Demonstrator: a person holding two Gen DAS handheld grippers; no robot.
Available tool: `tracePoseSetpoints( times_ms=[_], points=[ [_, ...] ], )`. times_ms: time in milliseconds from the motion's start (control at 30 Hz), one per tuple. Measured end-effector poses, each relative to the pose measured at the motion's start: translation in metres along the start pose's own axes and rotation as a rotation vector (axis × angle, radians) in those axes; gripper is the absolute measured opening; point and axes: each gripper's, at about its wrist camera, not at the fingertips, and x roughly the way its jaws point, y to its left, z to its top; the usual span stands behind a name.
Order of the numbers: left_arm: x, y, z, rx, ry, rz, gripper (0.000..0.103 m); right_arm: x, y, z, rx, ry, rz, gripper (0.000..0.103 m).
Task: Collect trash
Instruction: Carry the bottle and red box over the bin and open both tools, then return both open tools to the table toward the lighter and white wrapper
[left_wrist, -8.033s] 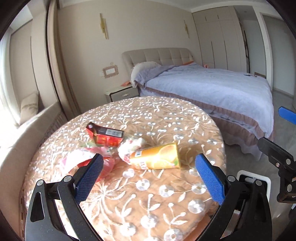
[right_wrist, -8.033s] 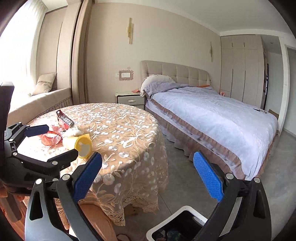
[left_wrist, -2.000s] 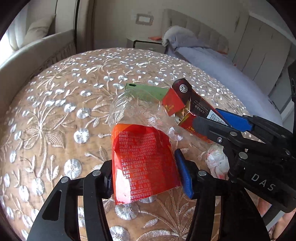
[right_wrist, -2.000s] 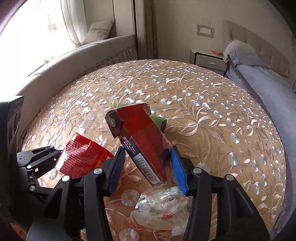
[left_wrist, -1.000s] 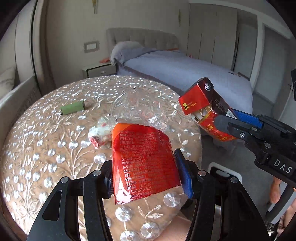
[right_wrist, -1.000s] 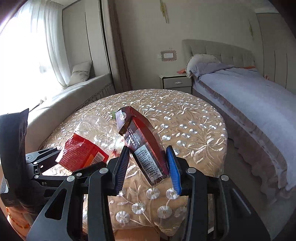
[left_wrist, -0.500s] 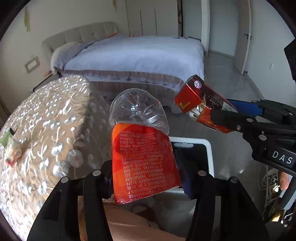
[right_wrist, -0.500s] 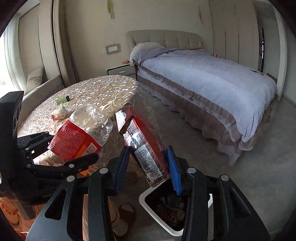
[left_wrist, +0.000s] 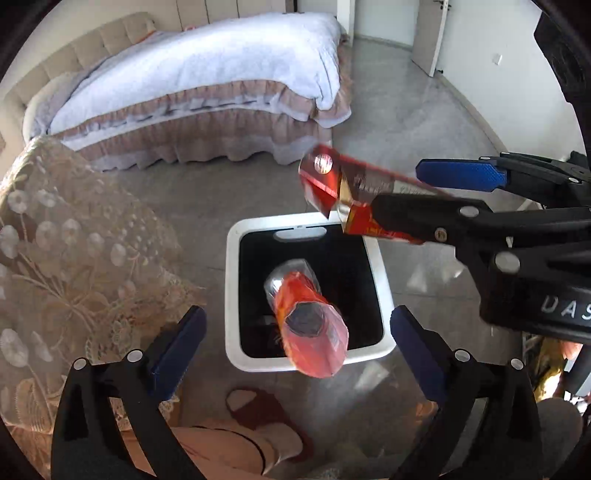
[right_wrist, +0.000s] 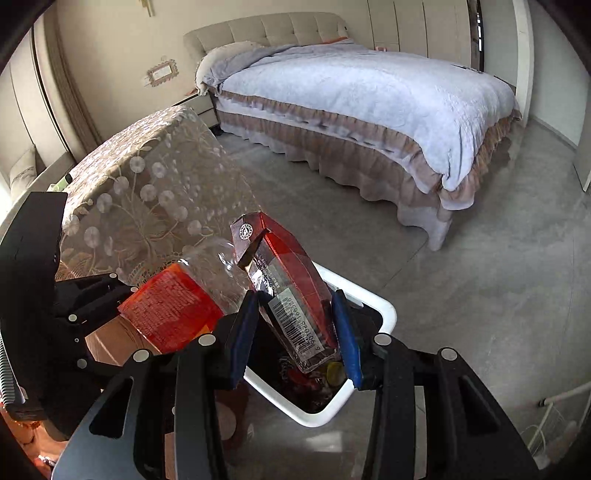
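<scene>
Two items over bin (left_wrist: 375, 258) | left tongs (left_wrist: 295, 332) apart, bottle (left_wrist: 306, 325) falling free | right tongs (right_wrist: 295, 332) clamped on red carton (right_wrist: 288, 288) | part only above bin middle

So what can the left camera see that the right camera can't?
Only the left wrist view shows the left gripper open, the bottle loose above the bin, and a slipper. Only the right wrist view shows the barcode on the red box and trash inside the bin. Both show the bed, the bin, bottle and box.
</scene>
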Motion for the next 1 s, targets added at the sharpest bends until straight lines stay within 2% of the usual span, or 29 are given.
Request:
tracePoseSetpoints(
  times_ms=[33,67,100,133,333,500,700,1000],
  points=[
    [0.000,-0.002,0.000,0.008,0.001,0.012,0.098,0.004,-0.003,-0.002,0.005,0.011,-0.007,0.045],
    [0.000,-0.003,-0.001,0.012,0.001,0.021,0.098,0.007,-0.005,-0.003,0.010,0.023,-0.009,0.059],
    [-0.001,-0.009,-0.002,0.016,-0.002,0.029,0.098,0.011,-0.010,-0.003,0.021,0.029,-0.014,0.089],
    [-0.002,-0.011,-0.002,0.017,-0.008,0.037,0.098,0.011,-0.014,-0.004,0.038,0.014,-0.032,0.098],
    [-0.029,0.002,0.002,-0.012,-0.075,0.084,0.098,0.012,-0.018,-0.003,0.055,0.013,-0.012,0.099],
    [-0.073,0.029,0.001,-0.050,-0.170,0.155,0.098,0.000,0.000,0.009,0.011,-0.040,0.016,0.099],
    [-0.130,0.080,-0.013,-0.141,-0.261,0.269,0.098,-0.022,0.050,0.039,-0.111,-0.140,0.093,0.099],
    [-0.195,0.155,-0.053,-0.310,-0.341,0.423,0.098,-0.039,0.146,0.084,-0.294,-0.259,0.236,0.099]
  ],
)
